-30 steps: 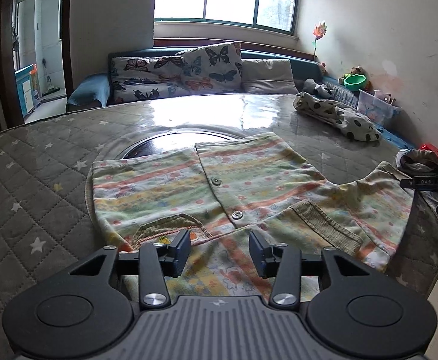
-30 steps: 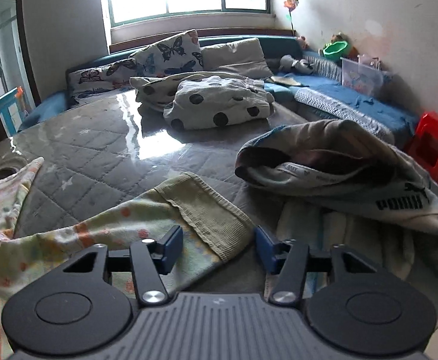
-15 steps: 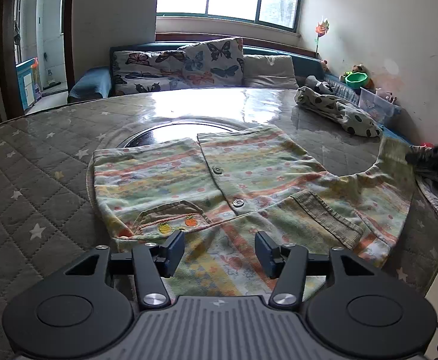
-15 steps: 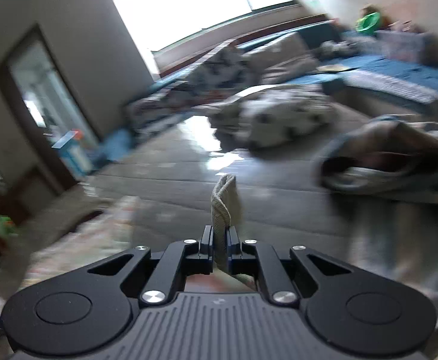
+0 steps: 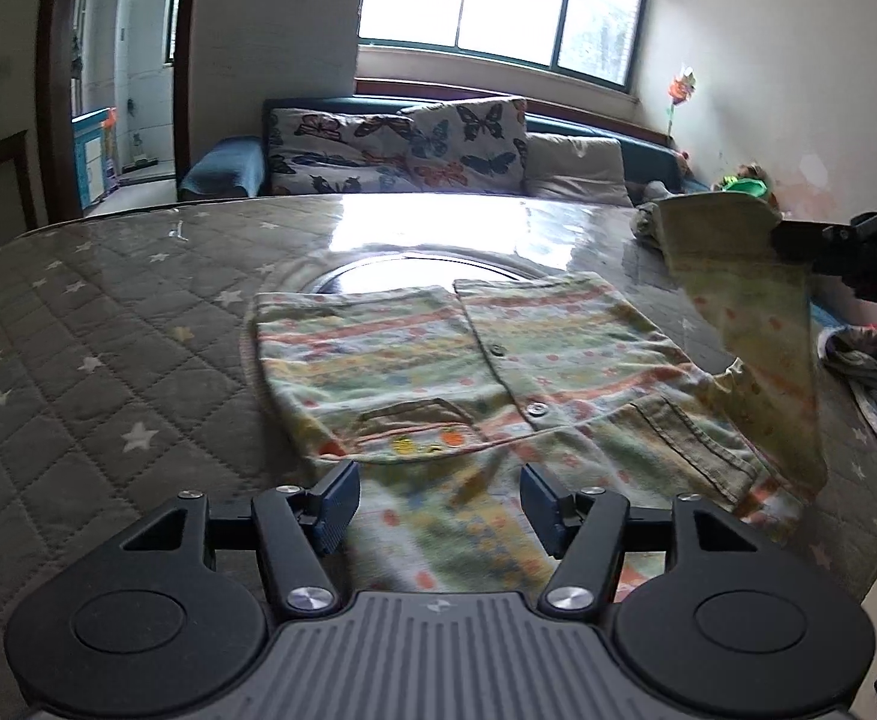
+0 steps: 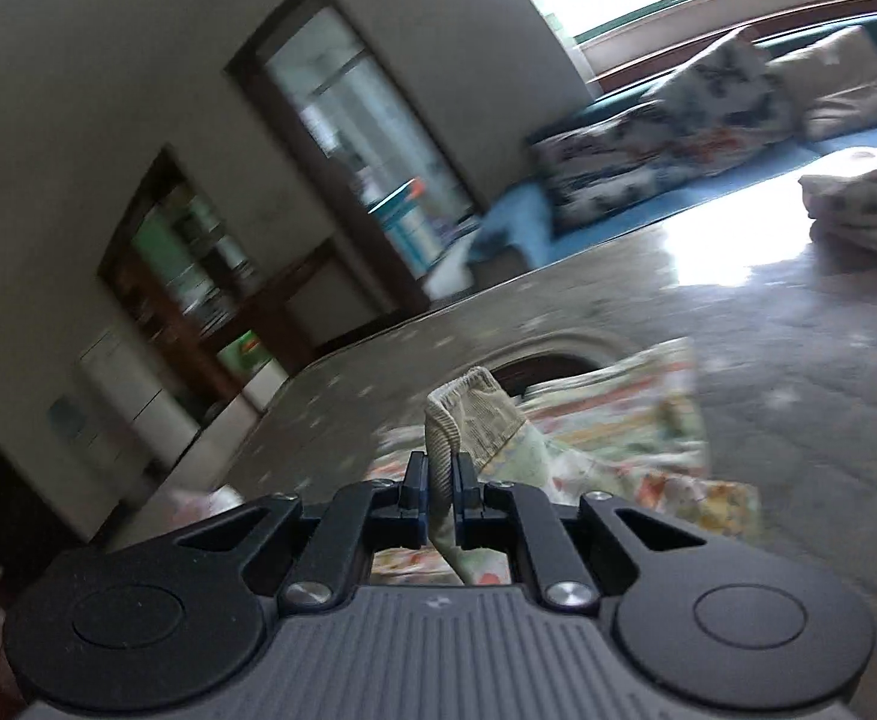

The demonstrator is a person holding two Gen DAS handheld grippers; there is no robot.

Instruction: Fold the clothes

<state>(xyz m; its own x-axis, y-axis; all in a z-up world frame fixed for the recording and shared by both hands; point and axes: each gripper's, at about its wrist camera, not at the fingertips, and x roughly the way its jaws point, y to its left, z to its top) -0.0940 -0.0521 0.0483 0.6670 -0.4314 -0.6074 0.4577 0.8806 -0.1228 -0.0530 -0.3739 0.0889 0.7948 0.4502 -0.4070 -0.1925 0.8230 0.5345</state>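
Note:
A pastel striped children's shirt [image 5: 438, 360] with buttons and pockets lies flat on the quilted table [image 5: 108, 330]. My left gripper [image 5: 435, 501] is open and empty, just above the shirt's near hem. My right gripper [image 6: 438, 480] is shut on the ribbed cuff [image 6: 468, 414] of the shirt's right sleeve. In the left wrist view the right gripper [image 5: 798, 240] holds that sleeve [image 5: 750, 312] lifted high above the table at the right. The rest of the shirt [image 6: 618, 432] shows below it in the blurred right wrist view.
A crumpled grey garment [image 5: 876, 372] lies at the table's right edge. A spotted garment [image 6: 858, 210] lies further back on the table. A sofa with butterfly cushions [image 5: 408, 144] stands behind the table, under the window.
My right gripper shut on the sleeve cuff, lifted it off the table and swung it left over the shirt. My left gripper pulled back a little and stayed open.

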